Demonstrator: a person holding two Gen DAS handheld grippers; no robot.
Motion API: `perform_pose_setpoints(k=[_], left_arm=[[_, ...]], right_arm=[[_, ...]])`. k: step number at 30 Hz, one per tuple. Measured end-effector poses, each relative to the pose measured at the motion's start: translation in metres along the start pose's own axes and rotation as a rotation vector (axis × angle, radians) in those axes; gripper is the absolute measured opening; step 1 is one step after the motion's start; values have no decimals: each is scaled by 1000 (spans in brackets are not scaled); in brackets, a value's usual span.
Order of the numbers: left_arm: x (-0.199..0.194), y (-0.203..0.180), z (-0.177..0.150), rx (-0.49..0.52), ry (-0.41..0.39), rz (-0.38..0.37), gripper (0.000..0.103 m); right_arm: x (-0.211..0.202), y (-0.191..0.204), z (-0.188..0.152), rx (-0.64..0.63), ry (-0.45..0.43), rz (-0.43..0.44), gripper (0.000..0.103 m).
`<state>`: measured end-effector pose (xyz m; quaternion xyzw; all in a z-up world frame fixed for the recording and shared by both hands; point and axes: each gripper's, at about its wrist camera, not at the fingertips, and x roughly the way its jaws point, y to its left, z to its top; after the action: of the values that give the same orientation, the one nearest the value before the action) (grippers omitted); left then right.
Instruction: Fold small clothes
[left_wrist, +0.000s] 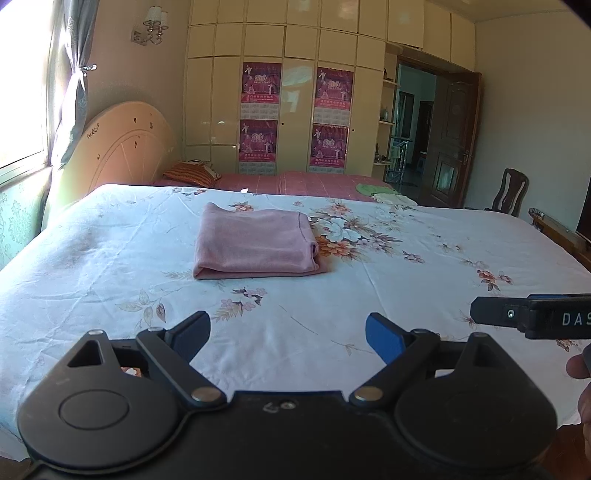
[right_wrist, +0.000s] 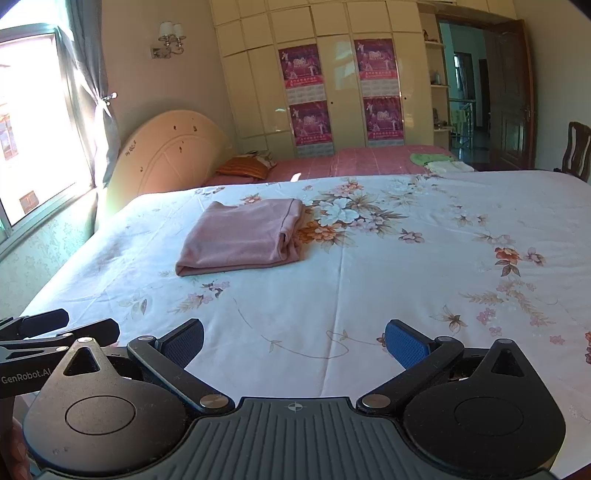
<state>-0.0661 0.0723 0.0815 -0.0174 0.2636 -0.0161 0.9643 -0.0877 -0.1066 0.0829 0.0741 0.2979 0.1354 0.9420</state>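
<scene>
A pink garment (left_wrist: 255, 243) lies folded into a neat rectangle on the white floral bedsheet (left_wrist: 369, 288). It also shows in the right wrist view (right_wrist: 242, 236). My left gripper (left_wrist: 288, 332) is open and empty, held above the sheet well short of the garment. My right gripper (right_wrist: 293, 339) is open and empty too, near the bed's front. A finger of the right gripper shows at the right edge of the left wrist view (left_wrist: 491, 310). The left gripper's fingers show at the left edge of the right wrist view (right_wrist: 74, 332).
A second bed with a red cover (left_wrist: 295, 182) and a striped pillow (left_wrist: 188, 173) stands behind. Green and white cloths (right_wrist: 439, 162) lie on it. A wardrobe (left_wrist: 295, 92), an open door (left_wrist: 450, 140) and a chair (left_wrist: 511, 192) are farther back. A window (right_wrist: 33, 122) is at the left.
</scene>
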Motion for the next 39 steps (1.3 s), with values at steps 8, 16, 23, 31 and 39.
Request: perform_pose_setpoints(k=[8, 16, 23, 31, 39], left_arm=[[0, 4, 2, 0, -13, 3, 92], [0, 5, 4, 14, -20, 11, 92], [1, 7, 5, 12, -20, 11, 92], [6, 4, 8, 27, -22, 5, 92], [11, -2, 8, 33, -21, 6, 92]], right_arm=[[1, 3, 3, -14, -8, 2, 103], [6, 6, 6, -22, -6, 10, 103], [9, 6, 7, -24, -7, 10, 103], [13, 0, 9, -20, -5, 3, 103], [15, -9, 8, -11, -2, -3, 103]])
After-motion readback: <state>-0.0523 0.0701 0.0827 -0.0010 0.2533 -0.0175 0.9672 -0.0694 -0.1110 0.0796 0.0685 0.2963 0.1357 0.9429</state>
